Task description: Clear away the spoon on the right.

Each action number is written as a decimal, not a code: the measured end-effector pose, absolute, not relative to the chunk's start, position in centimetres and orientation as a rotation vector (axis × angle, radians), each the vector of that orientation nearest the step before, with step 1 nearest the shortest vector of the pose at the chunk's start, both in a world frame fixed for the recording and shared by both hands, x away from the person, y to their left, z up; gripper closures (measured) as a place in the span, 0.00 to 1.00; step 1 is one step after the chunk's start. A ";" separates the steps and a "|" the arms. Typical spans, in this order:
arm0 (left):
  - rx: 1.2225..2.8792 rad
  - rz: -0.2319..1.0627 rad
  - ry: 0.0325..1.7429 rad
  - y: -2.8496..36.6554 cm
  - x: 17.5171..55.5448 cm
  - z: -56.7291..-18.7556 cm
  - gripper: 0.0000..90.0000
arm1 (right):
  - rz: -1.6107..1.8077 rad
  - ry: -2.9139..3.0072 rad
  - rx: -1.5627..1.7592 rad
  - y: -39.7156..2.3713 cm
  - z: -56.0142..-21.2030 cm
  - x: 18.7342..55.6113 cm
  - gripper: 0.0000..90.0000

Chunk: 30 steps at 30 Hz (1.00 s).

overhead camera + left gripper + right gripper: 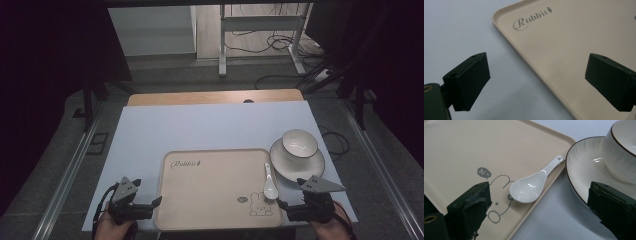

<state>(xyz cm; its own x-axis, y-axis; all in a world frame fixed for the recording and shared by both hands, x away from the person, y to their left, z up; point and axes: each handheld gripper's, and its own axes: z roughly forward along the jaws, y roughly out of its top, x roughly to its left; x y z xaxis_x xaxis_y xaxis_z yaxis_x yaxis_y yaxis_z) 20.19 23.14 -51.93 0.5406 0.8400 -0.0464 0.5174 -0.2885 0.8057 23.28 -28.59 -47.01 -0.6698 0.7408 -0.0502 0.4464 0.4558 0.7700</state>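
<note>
Spoon (pixel 269 184) lies inside the tray (pixel 200 220), along its right rim, handle toward the plate (pixel 287 167) just beyond. Bowl (pixel 299 142) on the plate. Right hand-held gripper (pixel 281 203) spread wide, nothing between the jaws, short of the spoon. Left hand-held gripper (pixel 159 201) also spread, straddling the tray's left edge; contact hard to judge. Far counter (pixel 210 125) bare.

High view overhead; gripper views close (sharing the tray (pixel 210 195)).
</note>
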 end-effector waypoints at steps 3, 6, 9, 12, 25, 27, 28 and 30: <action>1.960 0.500 1.100 23.1 20.2 -51.9 0.06 | 1.070 2.326 1.007 -28.9 -47.0 23.1 0.03; 1.961 0.500 1.099 23.1 20.2 -51.9 0.06 | 1.074 2.318 1.019 -29.1 -47.0 22.8 0.03; 1.962 0.501 1.099 23.1 20.2 -51.9 0.06 | 1.077 2.310 1.021 -29.3 -46.9 22.7 0.02; 1.962 0.501 1.099 23.1 20.2 -51.9 0.06 | 1.088 2.299 1.024 -29.7 -46.8 22.4 0.02; 1.953 0.500 1.099 23.1 20.2 -51.9 0.06 | 1.100 2.250 1.047 -31.2 -46.8 21.2 0.00; 1.952 0.499 1.099 23.1 20.2 -52.0 0.06 | 1.102 2.247 1.054 -31.4 -46.9 21.0 0.00; 1.952 0.499 1.099 23.1 20.2 -52.0 0.06 | 1.102 2.245 1.059 -31.6 -46.9 20.9 0.00; 1.951 0.498 1.100 23.2 20.2 -51.9 0.06 | 1.101 2.241 1.066 -31.8 -47.1 20.8 0.00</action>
<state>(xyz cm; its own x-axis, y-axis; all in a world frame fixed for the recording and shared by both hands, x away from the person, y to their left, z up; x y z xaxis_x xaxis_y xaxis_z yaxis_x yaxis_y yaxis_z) 20.19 23.17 -51.95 0.5398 0.8402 -0.0524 0.5148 -0.2801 0.8103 20.79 -31.81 -47.07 -0.6157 0.7871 -0.0371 0.4517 0.3912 0.8019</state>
